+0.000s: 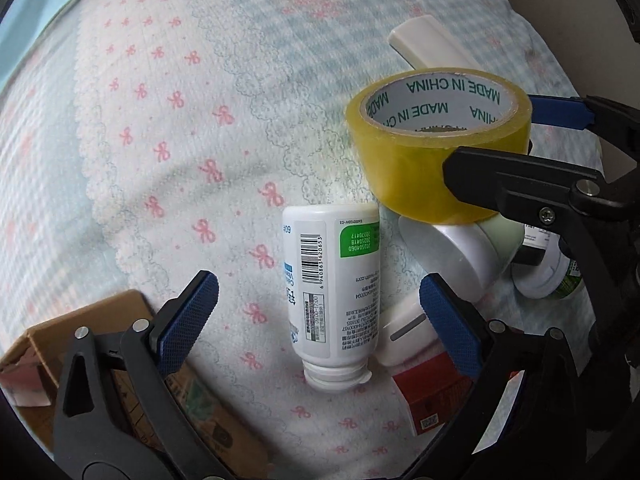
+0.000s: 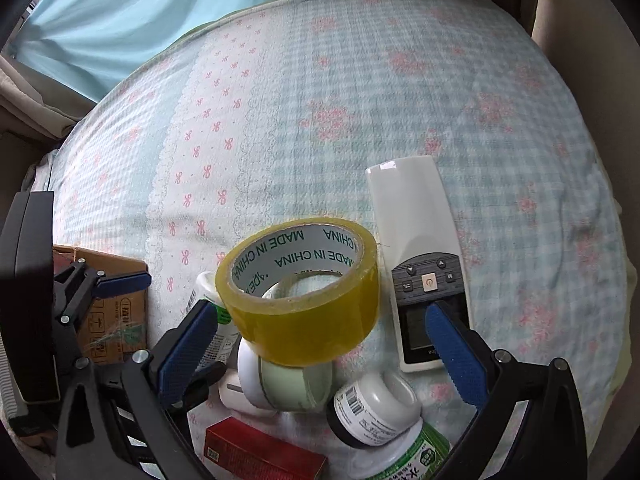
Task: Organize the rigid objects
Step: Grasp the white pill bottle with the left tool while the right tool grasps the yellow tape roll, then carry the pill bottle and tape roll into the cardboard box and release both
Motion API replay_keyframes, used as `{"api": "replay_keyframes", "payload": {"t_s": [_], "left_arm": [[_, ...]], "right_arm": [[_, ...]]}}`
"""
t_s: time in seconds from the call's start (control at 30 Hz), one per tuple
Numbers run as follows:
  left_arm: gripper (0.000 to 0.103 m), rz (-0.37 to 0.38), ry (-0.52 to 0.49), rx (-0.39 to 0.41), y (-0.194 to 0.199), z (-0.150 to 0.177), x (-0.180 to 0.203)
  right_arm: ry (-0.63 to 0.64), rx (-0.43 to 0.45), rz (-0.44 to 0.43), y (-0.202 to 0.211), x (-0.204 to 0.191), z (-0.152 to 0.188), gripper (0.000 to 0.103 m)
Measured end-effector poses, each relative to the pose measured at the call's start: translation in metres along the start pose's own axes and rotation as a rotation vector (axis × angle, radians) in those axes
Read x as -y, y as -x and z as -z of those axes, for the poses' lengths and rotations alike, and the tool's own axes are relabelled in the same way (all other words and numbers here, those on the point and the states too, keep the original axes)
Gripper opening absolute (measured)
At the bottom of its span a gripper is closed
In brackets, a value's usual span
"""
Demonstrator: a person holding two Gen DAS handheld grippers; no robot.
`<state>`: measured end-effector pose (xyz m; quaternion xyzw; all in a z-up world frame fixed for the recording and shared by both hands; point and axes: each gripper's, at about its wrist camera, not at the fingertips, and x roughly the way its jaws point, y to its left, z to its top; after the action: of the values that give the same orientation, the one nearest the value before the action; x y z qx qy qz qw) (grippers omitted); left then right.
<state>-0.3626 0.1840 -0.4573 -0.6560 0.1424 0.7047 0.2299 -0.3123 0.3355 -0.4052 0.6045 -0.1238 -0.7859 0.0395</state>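
Note:
A yellow tape roll [image 1: 436,148] [image 2: 304,300] rests tilted on a white and pale green jar [image 1: 468,256] [image 2: 284,380]. My right gripper [image 2: 320,348] is open, its blue pads on either side of the roll without touching it; it also shows in the left wrist view [image 1: 516,144]. My left gripper [image 1: 316,320] is open and empty around a white bottle [image 1: 336,292] lying on the bed. A red box [image 1: 432,396] [image 2: 260,456], a white plug [image 1: 404,336], a black-capped bottle [image 2: 372,408] and a white remote [image 2: 420,264] lie close by.
A cardboard box [image 1: 120,380] [image 2: 112,308] sits at the left. A green-labelled white container [image 2: 404,456] lies at the bottom. The bed sheet [image 2: 360,100] with pink bows spreads beyond. A blue curtain [image 2: 140,12] hangs behind.

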Motion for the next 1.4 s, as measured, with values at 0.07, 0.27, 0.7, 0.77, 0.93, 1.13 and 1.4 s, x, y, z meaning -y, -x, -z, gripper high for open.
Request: {"api": "replay_keyframes", "payload": {"t_s": [0.07,0.27,0.7,0.77,0.93,1.13,1.4], "left_arm": [[0.096,0.011,-0.002,-0.01,-0.009,0.0,-0.002],[0.082,0.083,0.033,-0.035,-0.025,-0.002,-0.011],[0.047,0.08,0.031,-0.042,-0.029,-0.01,-0.005],[0.047,0.082,0.041,-0.033,-0.027,-0.008,-0.005],[0.047,0.103,0.066,0.0,-0.018,-0.003,-0.005],[0.046,0.107,0.088,0.043,0.011,0.0,-0.01],[0.046,0.124,0.162,0.14,0.076,0.029,-0.005]], "right_arm": [[0.017,-0.001,-0.028,-0.01,-0.001,0.0,0.103],[0.053,0.012,-0.06,-0.025,-0.002,0.001,0.103],[0.045,0.02,-0.041,-0.027,-0.006,-0.002,0.098],[0.036,0.022,-0.041,-0.026,-0.006,-0.003,0.098],[0.029,0.029,-0.034,-0.021,-0.009,-0.002,0.098],[-0.001,0.07,-0.042,0.0,-0.009,0.003,0.098],[-0.02,0.149,-0.023,0.061,-0.017,0.014,0.098]]}}
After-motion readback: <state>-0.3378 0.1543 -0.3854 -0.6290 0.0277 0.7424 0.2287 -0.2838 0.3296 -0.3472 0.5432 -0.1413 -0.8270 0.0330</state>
